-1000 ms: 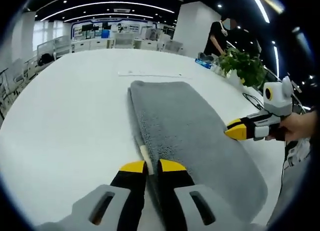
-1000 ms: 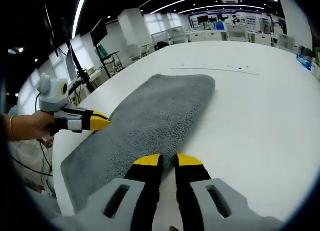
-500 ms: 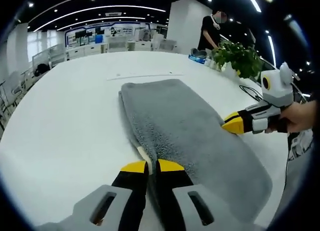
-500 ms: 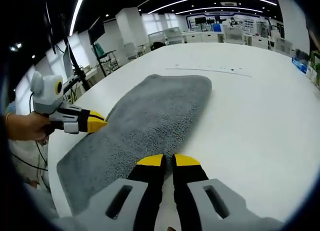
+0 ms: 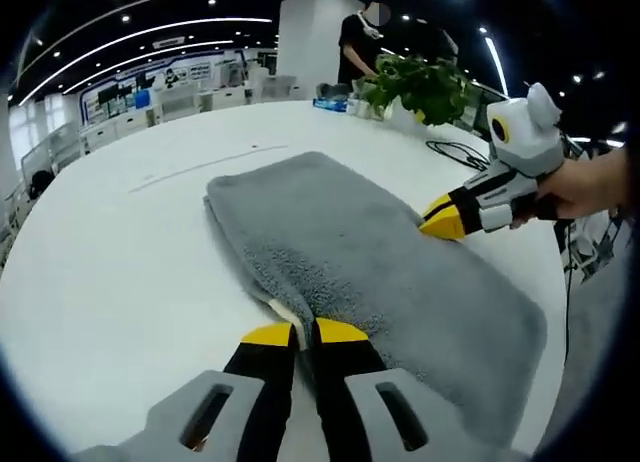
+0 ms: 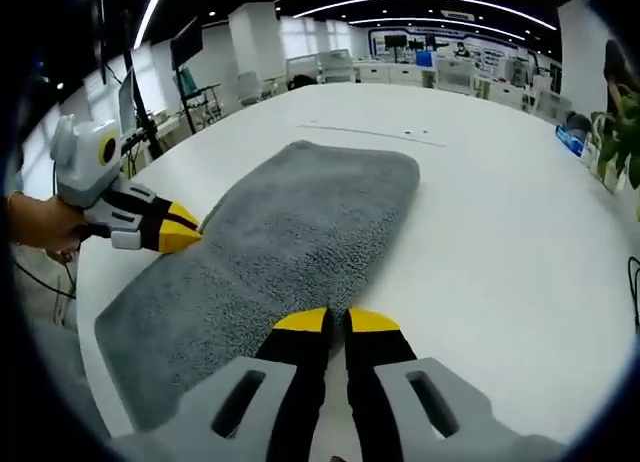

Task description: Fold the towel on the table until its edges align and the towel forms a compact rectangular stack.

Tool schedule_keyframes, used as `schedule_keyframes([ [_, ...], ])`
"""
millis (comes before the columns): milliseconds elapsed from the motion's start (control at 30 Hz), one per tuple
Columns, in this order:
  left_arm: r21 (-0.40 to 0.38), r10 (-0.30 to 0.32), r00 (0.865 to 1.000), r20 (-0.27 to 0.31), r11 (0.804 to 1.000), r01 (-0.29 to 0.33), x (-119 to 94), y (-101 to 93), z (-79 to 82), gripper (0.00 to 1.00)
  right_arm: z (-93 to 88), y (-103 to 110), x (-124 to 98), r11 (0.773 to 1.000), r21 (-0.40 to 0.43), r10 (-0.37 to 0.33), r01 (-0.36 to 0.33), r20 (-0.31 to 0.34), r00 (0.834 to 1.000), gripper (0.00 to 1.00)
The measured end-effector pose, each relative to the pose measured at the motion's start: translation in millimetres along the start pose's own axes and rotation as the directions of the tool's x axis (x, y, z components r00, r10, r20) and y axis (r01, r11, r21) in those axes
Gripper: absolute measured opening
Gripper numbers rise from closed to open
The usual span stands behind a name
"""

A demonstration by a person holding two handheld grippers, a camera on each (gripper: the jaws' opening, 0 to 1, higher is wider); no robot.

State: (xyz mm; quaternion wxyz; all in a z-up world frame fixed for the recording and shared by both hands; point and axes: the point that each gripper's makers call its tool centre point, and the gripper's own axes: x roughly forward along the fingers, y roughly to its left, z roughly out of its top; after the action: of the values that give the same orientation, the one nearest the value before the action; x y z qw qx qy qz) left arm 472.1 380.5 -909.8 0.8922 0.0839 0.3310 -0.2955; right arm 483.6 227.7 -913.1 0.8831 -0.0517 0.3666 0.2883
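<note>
A grey towel (image 5: pixel 370 262) lies as a long folded strip on the white table (image 5: pixel 110 272). My left gripper (image 5: pixel 303 332) is shut on the middle of one long edge, where a pale seam shows between the yellow tips. The right gripper (image 5: pixel 432 220), held by a hand, comes in from the right and pinches the opposite long edge. In the right gripper view the towel (image 6: pixel 290 232) runs away from me. My right gripper (image 6: pixel 337 320) is shut on its near edge, and the left gripper (image 6: pixel 188 238) bites the far edge from the left.
A leafy potted plant (image 5: pixel 425 82) and a standing person (image 5: pixel 368 44) are at the table's far side, with black cables (image 5: pixel 455 154) near them. The table's curved rim (image 6: pixel 85 282) lies just beyond the towel's end. Bare table (image 6: pixel 500 232) spreads beside the towel.
Both views have swung round with the hands, bringing the plant and person more into the left gripper view. The towel lies as before and both grips hold.
</note>
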Motion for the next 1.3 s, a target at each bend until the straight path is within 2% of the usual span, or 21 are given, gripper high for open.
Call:
schedule_keyframes([
  [167, 0.022, -0.028, 1.0, 0.0, 0.999, 0.028, 5, -24.5, 2.4, 0.06, -9.6, -14, -12, 0.998, 0.054, -0.03, 0.03, -0.003, 1.0, 0.04],
  [300, 0.063, -0.033, 0.999, 0.006, 0.997, 0.032, 7, -33.8, 3.6, 0.06, -15.2, -20, -19, 0.996, 0.076, -0.046, 0.046, -0.007, 0.999, 0.04],
  [467, 0.067, -0.033, 0.999, 0.003, 0.997, 0.033, 8, -34.5, 4.2, 0.06, -17.3, -21, -21, 0.995, 0.088, -0.057, 0.057, 0.005, 0.998, 0.04],
  [700, 0.112, -0.023, 1.0, -0.005, 0.993, 0.023, 7, -35.4, 4.5, 0.07, -16.6, -18, -21, 0.995, 0.049, -0.084, 0.084, 0.009, 0.996, 0.05],
  [733, 0.109, -0.023, 1.0, -0.007, 0.994, 0.023, 7, -35.3, 4.5, 0.07, -15.9, -19, -21, 0.996, 0.017, -0.086, 0.086, 0.015, 0.996, 0.05],
  [767, 0.107, -0.022, 1.0, -0.007, 0.994, 0.023, 7, -35.2, 4.4, 0.07, -14.9, -19, -21, 0.995, -0.049, -0.084, 0.085, 0.021, 0.996, 0.05],
  [867, 0.087, -0.017, 1.0, 0.003, 0.996, 0.017, 7, -34.3, 4.5, 0.07, -15.0, -19, -21, 0.996, -0.029, -0.086, 0.087, 0.014, 0.996, 0.05],
  [967, 0.008, -0.012, 1.0, 0.014, 1.0, 0.012, 7, -32.6, 4.3, 0.08, -14.9, -21, -20, 0.996, 0.004, -0.087, 0.087, 0.006, 0.996, 0.06],
  [1000, 0.005, -0.02, 1.0, 0.011, 1.0, 0.02, 6, -31.0, 4.5, 0.09, -15.0, -21, -21, 0.996, 0.017, -0.087, 0.087, 0.009, 0.996, 0.06],
  [1133, 0.043, -0.027, 1.0, -0.012, 0.999, 0.027, 2, -27.8, 7.5, 0.15, -13.8, -21, -23, 0.994, 0.065, -0.087, 0.086, 0.024, 0.996, 0.07],
  [1200, 0.077, -0.018, 1.0, -0.014, 0.997, 0.019, -3, -25.5, 10.5, 0.2, -11.1, -20, -27, 0.995, 0.052, -0.085, 0.082, 0.051, 0.995, 0.07],
  [1300, 0.08, -0.016, 1.0, 0.002, 0.997, 0.016, -13, -26.4, 17.0, 0.25, -4.8, -15, -33, 0.997, 0.047, -0.067, 0.063, 0.084, 0.994, 0.09],
])
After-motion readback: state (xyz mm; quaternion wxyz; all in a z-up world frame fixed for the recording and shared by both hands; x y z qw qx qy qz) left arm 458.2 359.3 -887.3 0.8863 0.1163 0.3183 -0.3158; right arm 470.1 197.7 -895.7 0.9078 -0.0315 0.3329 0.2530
